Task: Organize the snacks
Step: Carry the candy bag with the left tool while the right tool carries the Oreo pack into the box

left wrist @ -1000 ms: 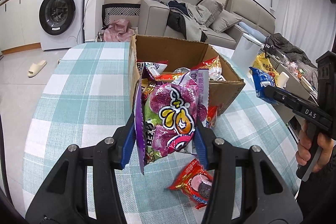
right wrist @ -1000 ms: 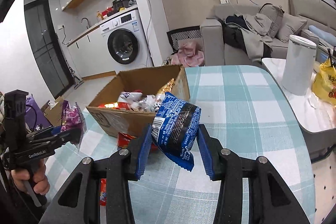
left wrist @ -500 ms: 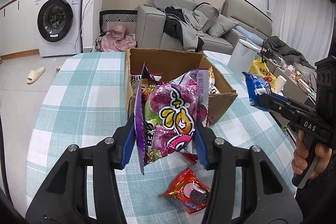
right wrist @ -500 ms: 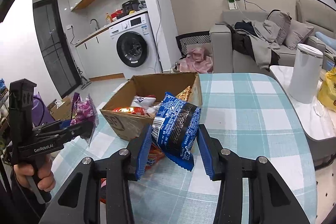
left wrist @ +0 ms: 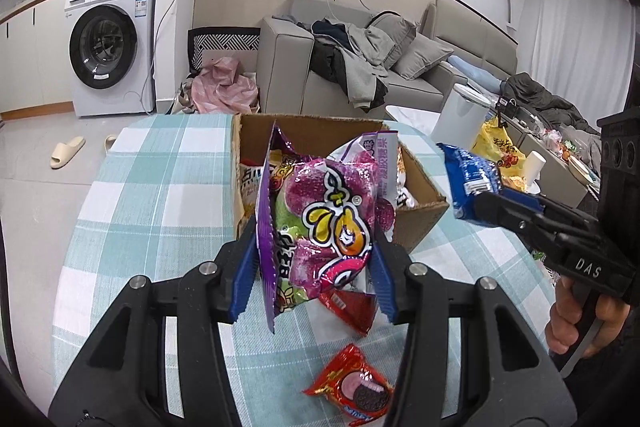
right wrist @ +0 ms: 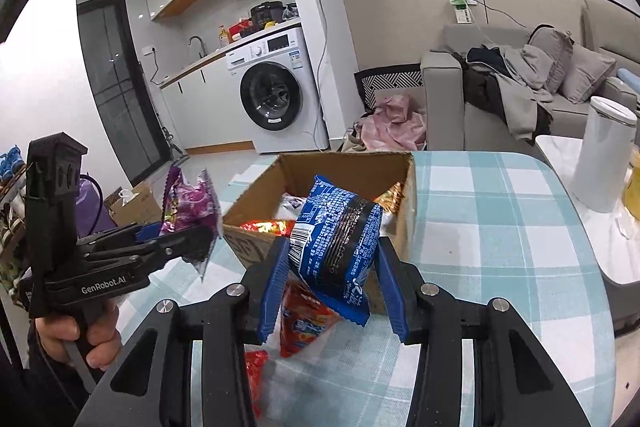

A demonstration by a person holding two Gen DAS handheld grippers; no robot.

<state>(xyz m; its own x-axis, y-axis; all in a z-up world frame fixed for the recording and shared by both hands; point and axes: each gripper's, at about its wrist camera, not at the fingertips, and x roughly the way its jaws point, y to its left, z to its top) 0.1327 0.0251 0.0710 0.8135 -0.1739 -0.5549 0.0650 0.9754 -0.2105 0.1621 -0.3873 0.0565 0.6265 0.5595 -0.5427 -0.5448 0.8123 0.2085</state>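
Both views, carry stage. My left gripper (left wrist: 314, 259) has its jaws clamped on a purple bag (left wrist: 320, 223), held upright in the air just short of the box (left wrist: 420, 211); my right gripper (right wrist: 332, 287) has its jaws clamped on a blue pack (right wrist: 336, 247), likewise aloft at the near wall of the box. The box stands open on the checked bench (left wrist: 160, 195) and already holds several snacks. Two red packs remain on the bench below my left jaws, one near the box (left wrist: 352, 307) and one nearer the camera (left wrist: 354, 387). Risks, as I judge them: both packs are slick, air-filled film held near their lower ends, so a tilt or a jolt could let either slide out before it is over the opening. The purple bag is tall and its top may catch on the box rim. With both grippers converging on one opening, they may collide; releasing one at a time would avoid this. A bump on the light box could shift it.
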